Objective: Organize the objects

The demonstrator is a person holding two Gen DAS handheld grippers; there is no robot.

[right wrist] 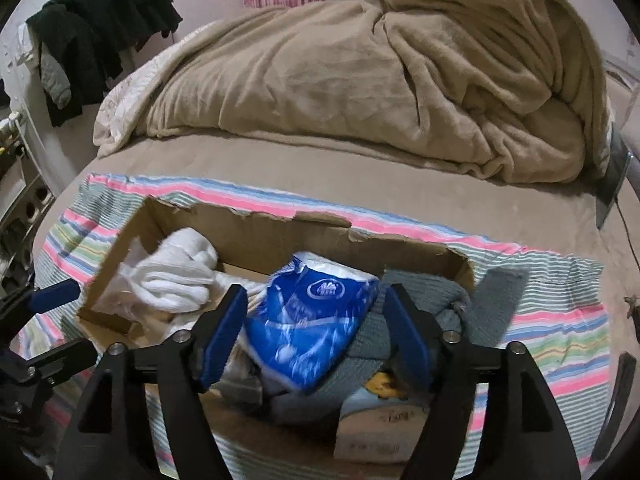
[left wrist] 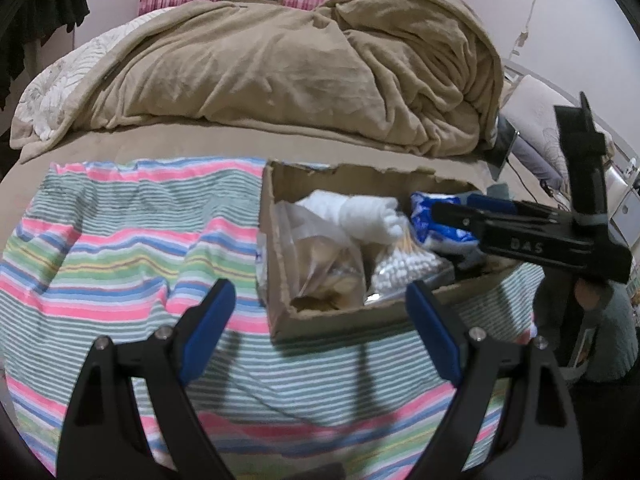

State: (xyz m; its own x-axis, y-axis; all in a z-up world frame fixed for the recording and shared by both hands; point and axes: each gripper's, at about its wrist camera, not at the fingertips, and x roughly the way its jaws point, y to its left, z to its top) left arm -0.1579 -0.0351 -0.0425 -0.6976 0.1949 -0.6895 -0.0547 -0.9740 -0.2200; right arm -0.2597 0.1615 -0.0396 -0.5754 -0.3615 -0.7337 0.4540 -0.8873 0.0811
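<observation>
Both claws gape: left gripper empty at six o'clock; right gripper, marked "DAS", straddles blue packet in cardboard box; packet's logo unreadable.

dim indoor light | soft shadows | slight motion blur | fisheye-warped, dark edges

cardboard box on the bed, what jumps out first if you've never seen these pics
The torn-edged cardboard box on the striped towel draws the eye, crammed with a bright blue plastic pack, a white bundle of cloth and a bag of cotton swabs. The open right claw straddles the blue pack. Behind looms a heaped tan blanket.
</observation>
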